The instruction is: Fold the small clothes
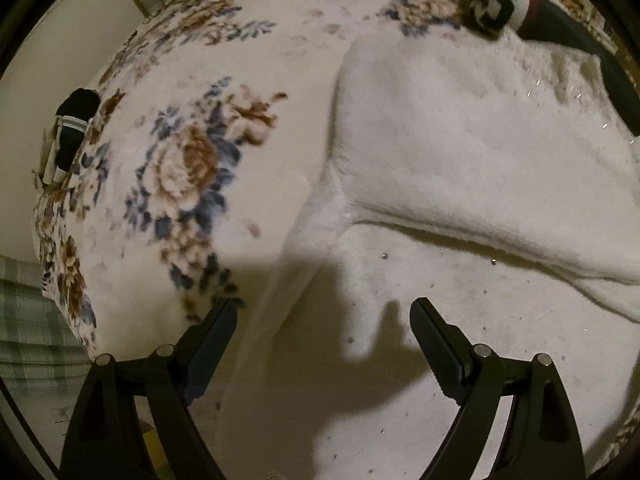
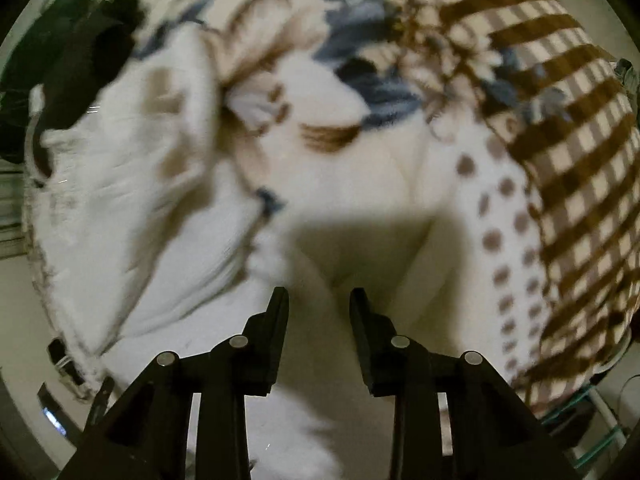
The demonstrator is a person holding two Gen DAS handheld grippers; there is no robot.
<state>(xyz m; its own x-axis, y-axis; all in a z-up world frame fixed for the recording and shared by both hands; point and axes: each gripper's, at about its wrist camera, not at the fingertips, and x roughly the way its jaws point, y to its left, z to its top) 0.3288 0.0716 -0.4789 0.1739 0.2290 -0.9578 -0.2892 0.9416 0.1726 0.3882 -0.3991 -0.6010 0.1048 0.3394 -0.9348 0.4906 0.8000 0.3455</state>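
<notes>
A white fluffy garment (image 1: 460,152) lies spread on a floral blanket (image 1: 192,168), with one part folded over itself across the middle. My left gripper (image 1: 324,312) is open wide and empty, just above the garment's near left edge. In the right wrist view the same white garment (image 2: 132,208) lies blurred at the left. My right gripper (image 2: 319,294) is open with a narrow gap and holds nothing, low over white fabric.
A rolled black-and-white cloth (image 1: 492,0) and a dark sleeve (image 1: 568,36) lie at the far right. A dark striped item (image 1: 72,128) sits at the blanket's left edge. A brown checked blanket (image 2: 560,128) and a dotted cloth (image 2: 504,240) lie at the right.
</notes>
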